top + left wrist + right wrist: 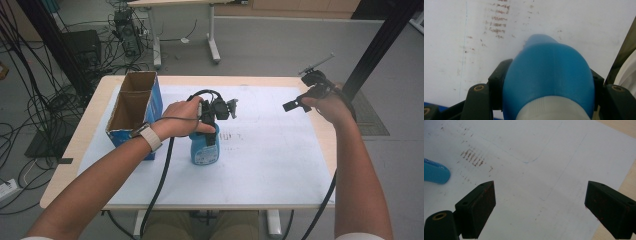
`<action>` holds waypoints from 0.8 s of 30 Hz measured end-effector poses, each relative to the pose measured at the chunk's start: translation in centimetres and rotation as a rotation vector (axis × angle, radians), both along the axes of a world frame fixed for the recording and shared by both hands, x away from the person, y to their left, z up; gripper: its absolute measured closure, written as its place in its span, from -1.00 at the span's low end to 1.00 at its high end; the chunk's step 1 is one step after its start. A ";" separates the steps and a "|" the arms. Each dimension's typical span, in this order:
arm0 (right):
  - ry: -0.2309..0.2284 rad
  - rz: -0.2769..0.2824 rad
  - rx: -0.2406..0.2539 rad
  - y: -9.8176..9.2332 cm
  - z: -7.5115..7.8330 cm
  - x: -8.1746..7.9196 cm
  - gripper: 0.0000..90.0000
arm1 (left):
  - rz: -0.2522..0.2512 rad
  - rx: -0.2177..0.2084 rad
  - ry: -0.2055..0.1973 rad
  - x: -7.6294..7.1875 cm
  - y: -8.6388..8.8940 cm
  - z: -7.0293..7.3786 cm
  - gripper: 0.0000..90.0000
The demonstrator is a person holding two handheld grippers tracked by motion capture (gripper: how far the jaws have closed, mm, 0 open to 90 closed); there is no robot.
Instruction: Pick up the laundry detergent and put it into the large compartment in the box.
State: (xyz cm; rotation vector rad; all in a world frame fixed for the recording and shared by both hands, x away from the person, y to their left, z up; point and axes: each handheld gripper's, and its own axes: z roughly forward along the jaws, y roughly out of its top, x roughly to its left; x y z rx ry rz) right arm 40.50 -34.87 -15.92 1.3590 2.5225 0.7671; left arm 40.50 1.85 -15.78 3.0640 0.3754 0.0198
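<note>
- Bottle (205, 149) stands upright on the sheet (270, 165), left gripper (210, 125) clamped on its top, probably for lifting.
- Right gripper (300, 102) hovers aside, jaws wide, empty.

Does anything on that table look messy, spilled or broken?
Nothing is spilled or broken. The white sheet covering the table carries rows of small reddish-brown smudges near the blue bottle, which stands upright in the left tongs. The cardboard box beside it stands open and looks a little worn.
</note>
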 end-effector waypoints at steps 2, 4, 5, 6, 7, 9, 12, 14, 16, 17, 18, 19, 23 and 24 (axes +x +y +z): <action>-0.001 -0.002 0.002 0.0 0.0 -0.1 -0.78 | 0.001 0.001 0.001 0.0 0.0 0.0 -0.15; -0.004 -0.002 0.003 -0.1 0.0 -0.1 -0.78 | 0.003 0.005 0.005 0.0 -0.1 0.0 -0.15; -0.003 -0.001 0.001 -0.1 0.1 -0.1 -0.78 | 0.000 0.008 0.006 0.0 -0.2 0.1 -0.15; -0.003 -0.001 0.002 -0.1 0.0 -0.1 -0.78 | 0.000 0.006 0.006 0.0 -0.2 0.1 -0.15; -0.003 -0.002 0.003 -0.1 0.0 -0.2 -0.78 | 0.001 0.006 0.003 -0.1 -0.2 0.1 -0.15; -0.006 -0.001 0.004 -0.1 0.0 -0.3 -0.78 | 0.004 -0.003 -0.008 -0.3 0.0 0.1 -0.15; -0.007 -0.006 0.005 -0.2 0.1 -0.4 -0.78 | 0.025 -0.018 -0.001 -0.4 0.4 0.5 -0.15; -0.008 -0.007 0.005 -0.2 0.1 -0.5 -0.78 | 0.031 -0.024 0.001 -0.4 0.6 0.8 -0.15; -0.010 -0.006 0.004 -0.2 0.2 -0.5 -0.78 | 0.033 -0.029 0.002 -0.5 0.7 1.1 -0.15; -0.013 -0.005 0.004 -0.2 0.2 -0.6 -0.78 | 0.034 -0.027 -0.001 -0.6 0.7 1.3 -0.15; -0.013 -0.007 0.006 -0.2 0.3 -0.7 -0.78 | 0.032 -0.022 -0.001 -0.7 0.6 1.5 -0.15; -0.014 -0.006 0.004 -0.2 0.4 -0.7 -0.78 | 0.035 -0.023 -0.003 -0.8 0.6 1.7 -0.15; -0.023 -0.005 0.007 -0.2 0.6 -1.0 -0.78 | 0.046 -0.012 -0.005 -1.1 0.5 2.3 -0.15; -0.024 -0.006 0.008 -0.2 0.6 -1.1 -0.78 | 0.048 -0.011 -0.006 -1.1 0.5 2.4 -0.15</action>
